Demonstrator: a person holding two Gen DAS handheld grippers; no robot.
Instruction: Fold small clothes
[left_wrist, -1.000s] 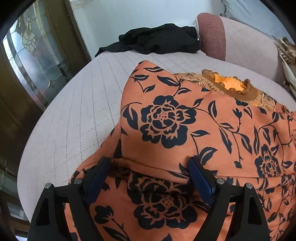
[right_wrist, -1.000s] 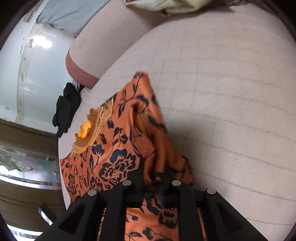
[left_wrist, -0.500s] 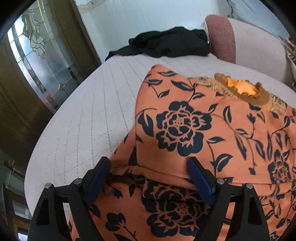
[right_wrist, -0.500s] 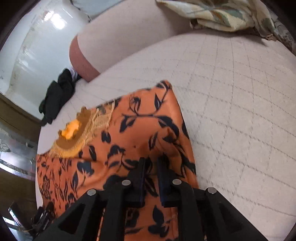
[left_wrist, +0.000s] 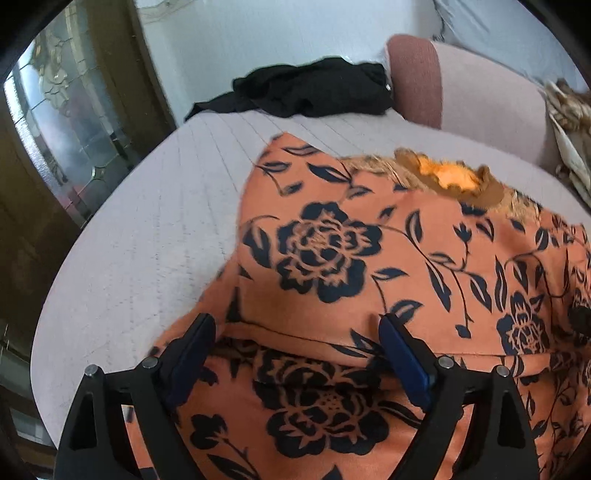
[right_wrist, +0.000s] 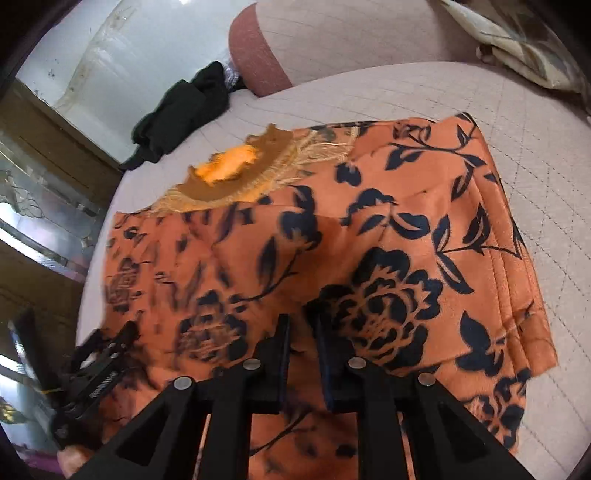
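The orange floral top (right_wrist: 388, 236) lay on the quilted bed (left_wrist: 155, 229), its sides folded in. My left gripper (left_wrist: 295, 354) was opening wide above the fold. My right gripper (right_wrist: 301, 354) stood narrow, perhaps pinching cloth. I needed square edges before folding lengthwise.

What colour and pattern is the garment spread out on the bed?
The garment is orange with dark navy flowers and leaves, clearest in the right wrist view.
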